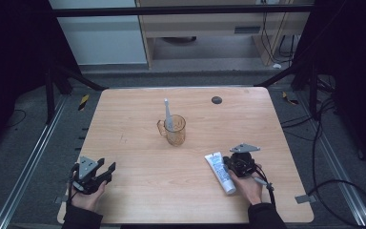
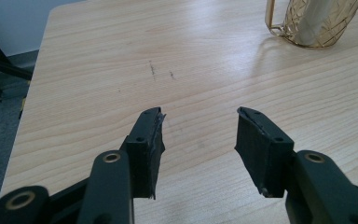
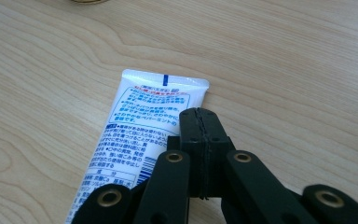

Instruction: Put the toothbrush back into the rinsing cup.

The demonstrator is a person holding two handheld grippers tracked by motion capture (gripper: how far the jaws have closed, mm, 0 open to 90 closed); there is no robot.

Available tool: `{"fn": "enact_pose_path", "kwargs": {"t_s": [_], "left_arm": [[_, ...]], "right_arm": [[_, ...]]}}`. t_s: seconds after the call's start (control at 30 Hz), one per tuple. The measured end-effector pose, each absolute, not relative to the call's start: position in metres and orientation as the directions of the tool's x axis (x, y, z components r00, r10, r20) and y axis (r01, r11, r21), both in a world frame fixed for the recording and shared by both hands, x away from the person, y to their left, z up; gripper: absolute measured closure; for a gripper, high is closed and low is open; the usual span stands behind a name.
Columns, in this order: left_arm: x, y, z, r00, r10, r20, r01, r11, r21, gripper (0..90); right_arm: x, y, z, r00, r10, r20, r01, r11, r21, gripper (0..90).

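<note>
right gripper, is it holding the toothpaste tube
No, the right gripper has its jaws shut on nothing, above the toothpaste tube lying on the table.

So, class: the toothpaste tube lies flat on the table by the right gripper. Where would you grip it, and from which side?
Grip the toothpaste tube across its narrow width near mid-body, coming straight down from above. It lies flat on the table, so only its long edges offer opposing faces. The right gripper sits beside it with jaws shut and would likely need to open first.
</note>
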State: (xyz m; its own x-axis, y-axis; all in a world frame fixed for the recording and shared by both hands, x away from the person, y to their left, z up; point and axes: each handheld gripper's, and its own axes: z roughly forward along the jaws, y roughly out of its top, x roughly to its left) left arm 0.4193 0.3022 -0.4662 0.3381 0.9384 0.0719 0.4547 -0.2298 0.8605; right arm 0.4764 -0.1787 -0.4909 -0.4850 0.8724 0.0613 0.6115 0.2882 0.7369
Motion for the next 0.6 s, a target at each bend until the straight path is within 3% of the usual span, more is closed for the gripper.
{"fn": "enact_pose_path", "kwargs": {"t_s": [0.3, 0.6], "left_arm": [[0.42, 0.302, -0.467, 0.342, 0.937, 0.068, 0.458, -0.23, 0.859, 48.7], [0.421, 0.305, -0.468, 0.344, 0.937, 0.058, 0.464, -0.224, 0.857, 47.3]], "right_arm": [[0.475, -0.173, -0.489, -0.51, 0.859, 0.049, 0.6, 0.315, 0.735, 89.4], [0.468, -0.184, -0.47, -0.495, 0.868, 0.045, 0.562, 0.281, 0.778, 80.0]]}}
